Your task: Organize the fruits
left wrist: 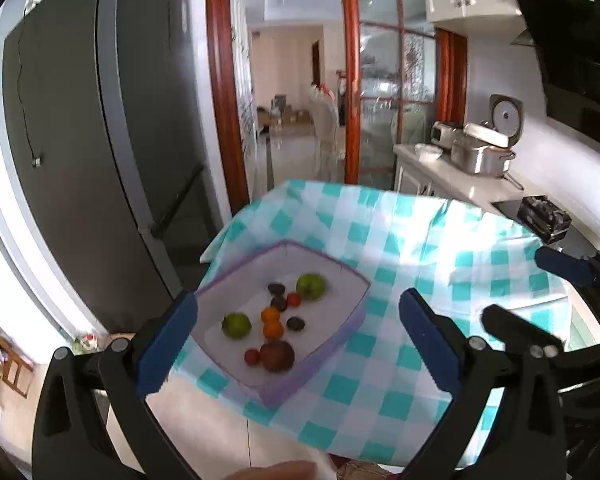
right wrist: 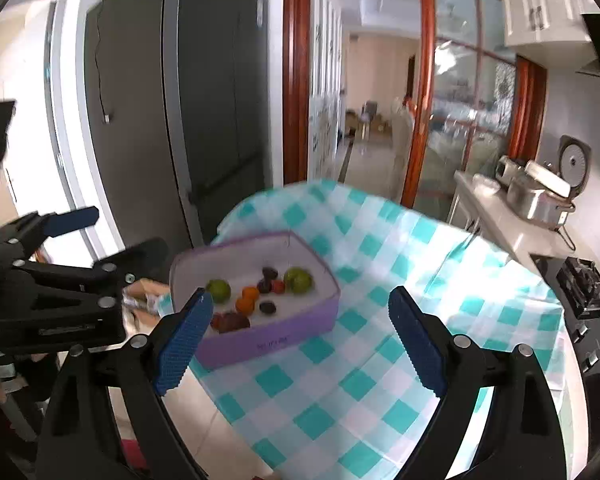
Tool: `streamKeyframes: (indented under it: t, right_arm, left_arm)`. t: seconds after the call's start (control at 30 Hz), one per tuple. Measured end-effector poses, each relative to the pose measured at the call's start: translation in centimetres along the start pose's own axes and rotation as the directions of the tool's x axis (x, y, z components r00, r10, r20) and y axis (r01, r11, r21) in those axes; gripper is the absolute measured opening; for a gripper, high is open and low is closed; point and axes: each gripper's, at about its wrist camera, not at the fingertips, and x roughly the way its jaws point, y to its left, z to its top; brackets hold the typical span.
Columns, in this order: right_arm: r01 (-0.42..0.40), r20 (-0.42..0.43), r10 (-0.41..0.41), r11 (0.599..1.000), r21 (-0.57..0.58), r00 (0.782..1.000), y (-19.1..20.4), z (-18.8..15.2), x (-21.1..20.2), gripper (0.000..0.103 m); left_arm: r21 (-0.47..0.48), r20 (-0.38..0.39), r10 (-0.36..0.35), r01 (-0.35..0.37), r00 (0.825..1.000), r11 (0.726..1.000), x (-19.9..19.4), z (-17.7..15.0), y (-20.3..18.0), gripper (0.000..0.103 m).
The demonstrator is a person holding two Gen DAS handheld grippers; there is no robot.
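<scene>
A purple box [left wrist: 240,266] stands on the left part of a table with a teal checked cloth [left wrist: 400,240]. In it lie two green fruits [left wrist: 310,286], two small oranges [left wrist: 270,315], a dark red fruit [left wrist: 277,356], small red tomatoes [left wrist: 251,357] and dark plums [left wrist: 295,323]. My left gripper [left wrist: 299,298] hangs open above and in front of the box, holding nothing. My right gripper [right wrist: 300,295] is also open and holds nothing, over the cloth near the box [right wrist: 268,340]. Each wrist view catches the other gripper at its edge: the right gripper [left wrist: 514,284] and the left gripper [right wrist: 120,232].
A dark fridge [left wrist: 100,140] stands left of the table. A white counter [left wrist: 460,176] with a rice cooker [left wrist: 506,118] and steel pots runs along the right, with a black stove grate [left wrist: 544,220] nearer. Behind the table is a glass door [left wrist: 392,92]. A hand [left wrist: 276,472] shows at the bottom edge.
</scene>
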Motion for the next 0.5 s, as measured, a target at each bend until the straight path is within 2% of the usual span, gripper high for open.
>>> streamKeyframes:
  t: [0.13,0.23,0.5]
  right_arm:
    - [-0.024,-0.072,0.023,1.0,-0.017,0.997,0.6,0.4,5.0,0.087]
    - [-0.051,-0.132,0.048,0.999,-0.02,0.99,0.9,0.7,9.8,0.087]
    - [-0.082,-0.263,0.075,0.996,-0.017,0.962,0.9,1.3,20.9,0.087]
  left_arm:
    - [-0.062,-0.088,0.03,-0.035,0.996,0.997,3.8,-0.5,2.5,0.101]
    - [-0.109,-0.163,0.059,-0.077,0.985,0.991,7.3,-1.2,4.6,0.101]
    - [-0.162,-0.332,0.108,-0.169,0.937,0.972,16.4,-3.0,7.6,0.101]
